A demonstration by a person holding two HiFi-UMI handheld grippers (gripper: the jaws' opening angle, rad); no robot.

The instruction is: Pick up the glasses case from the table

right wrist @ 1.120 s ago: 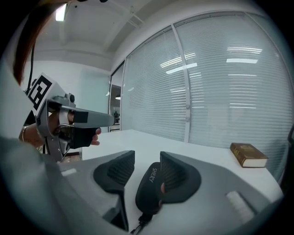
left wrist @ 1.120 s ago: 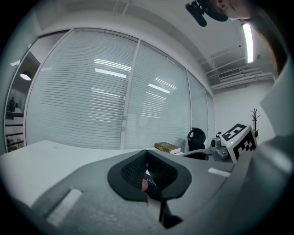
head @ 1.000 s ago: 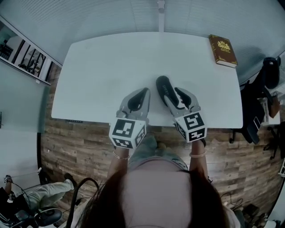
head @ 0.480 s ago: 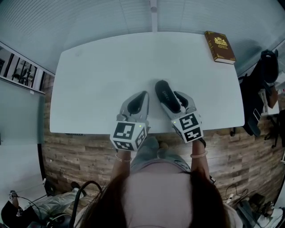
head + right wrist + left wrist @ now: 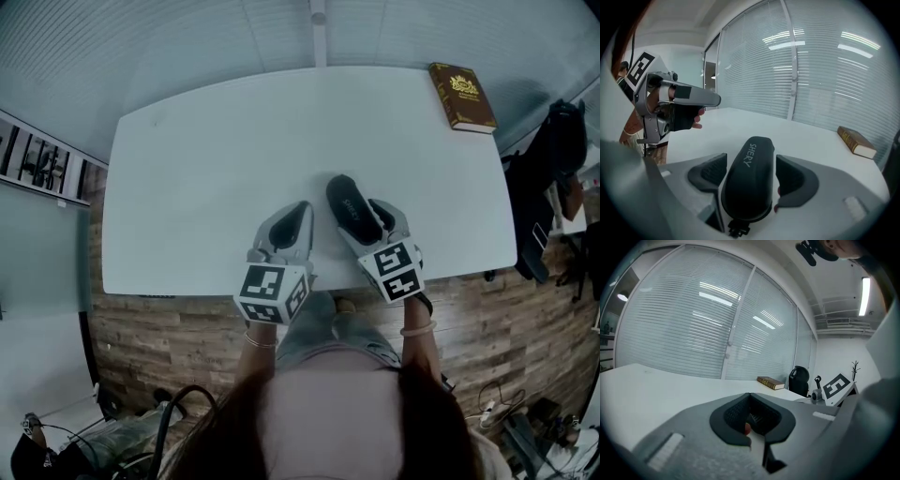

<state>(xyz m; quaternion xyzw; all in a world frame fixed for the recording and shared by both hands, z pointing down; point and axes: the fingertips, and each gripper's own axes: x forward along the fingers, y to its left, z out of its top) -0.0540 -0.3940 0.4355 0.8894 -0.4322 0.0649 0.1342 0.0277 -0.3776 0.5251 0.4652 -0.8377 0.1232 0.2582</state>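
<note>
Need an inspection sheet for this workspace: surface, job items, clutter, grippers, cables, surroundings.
Surface: white table, no spills seen.
Job's things: black glasses case, apparently resting on the table near its front edge.
Clutter: brown book at the far right corner.
Grippers: left hand-held gripper shut, nothing in it; right hand-held gripper open, jaws have just been opening, case between them, pads not pressing.
Cables: black cable on the floor.
Surroundings: wood floor, window blinds, black chair.

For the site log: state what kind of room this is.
Probably an office or meeting room: a large white table, slatted blinds along the wall, and a black office chair.
</note>
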